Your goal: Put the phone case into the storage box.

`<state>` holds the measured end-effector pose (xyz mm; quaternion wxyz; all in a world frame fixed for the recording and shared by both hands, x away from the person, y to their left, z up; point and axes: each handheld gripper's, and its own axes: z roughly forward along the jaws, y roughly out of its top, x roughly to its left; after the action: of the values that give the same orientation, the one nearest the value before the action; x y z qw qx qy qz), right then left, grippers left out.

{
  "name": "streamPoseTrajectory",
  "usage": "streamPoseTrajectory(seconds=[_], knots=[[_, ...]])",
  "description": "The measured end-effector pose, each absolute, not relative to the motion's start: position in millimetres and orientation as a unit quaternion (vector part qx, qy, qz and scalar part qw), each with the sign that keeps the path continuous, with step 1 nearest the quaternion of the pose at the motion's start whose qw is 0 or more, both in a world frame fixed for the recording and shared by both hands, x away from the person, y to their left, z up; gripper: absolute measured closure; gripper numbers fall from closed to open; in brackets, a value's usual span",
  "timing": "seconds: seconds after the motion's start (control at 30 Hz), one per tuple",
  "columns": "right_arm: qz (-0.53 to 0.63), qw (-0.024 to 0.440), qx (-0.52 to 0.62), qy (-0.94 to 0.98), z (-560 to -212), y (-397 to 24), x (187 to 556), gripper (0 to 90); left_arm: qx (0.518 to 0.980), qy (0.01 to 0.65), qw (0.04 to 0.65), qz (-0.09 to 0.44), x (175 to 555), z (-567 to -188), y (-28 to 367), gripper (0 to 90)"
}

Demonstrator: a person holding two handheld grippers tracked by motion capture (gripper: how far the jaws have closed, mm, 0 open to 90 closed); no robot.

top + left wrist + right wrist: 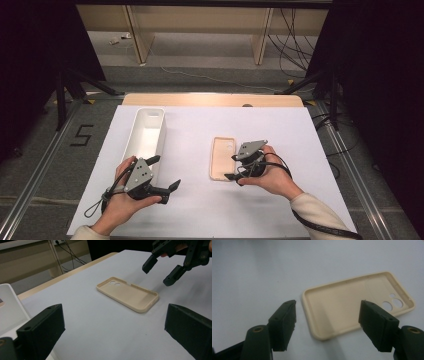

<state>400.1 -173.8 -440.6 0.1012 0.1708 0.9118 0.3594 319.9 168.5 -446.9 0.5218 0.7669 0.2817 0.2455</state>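
A: Dark curtains close off both sides of the room; pale wooden furniture legs and loose cables sit on the grey floor (pixel 210 70) beyond the counter (pixel 280 130), which is covered by a plain white sheet, matte, no visible texture.

B: Noted. Item in hand?

A: Beige phone case (pixel 222 157), lying flat, open side up, right of centre, camera cut-outs at the far end. It rests free on the sheet; nothing touches it. White oblong bin (pixel 147 135) stands well apart on the left, empty as far as I can see.

B: Grippers?

A: Right hand-held gripper (pixel 233 167) hovers just beside the case's near right edge, jaws spread wide, nothing between them; from its own camera the near end of the case (pixel 352 305) lies between and beyond the pads, no contact. Left hand-held gripper (pixel 165 172) sits by the near end of the bin, jaws likewise apart and empty.

B: Handling judgement?

A: Likely light, thin-walled, somewhat flexible, probably soft plastic or silicone. A squeeze across the width may bow it. Lying flat, it offers little height; it may slide on the smooth sheet rather than lift.

B: Best hold?

A: One pad inside the rim, one outside, on a long side wall or the near short end, away from the cut-outs.
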Motion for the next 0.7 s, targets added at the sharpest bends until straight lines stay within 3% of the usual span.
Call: streamPoseTrajectory(seconds=[0.4, 0.7], knots=[[0.346, 0.115, 0.164, 0.917, -434.9, -176.6, 395.4, 27.3, 0.766, 0.278, 0.525, 0.245, 320.1, -446.4, 169.3, 2.0], [0.314, 0.127, 0.144, 0.93, -437.5, -172.3, 395.3, 30.7, 0.767, 0.276, 0.525, 0.246, 319.5, -445.8, 168.1, 2.0]])
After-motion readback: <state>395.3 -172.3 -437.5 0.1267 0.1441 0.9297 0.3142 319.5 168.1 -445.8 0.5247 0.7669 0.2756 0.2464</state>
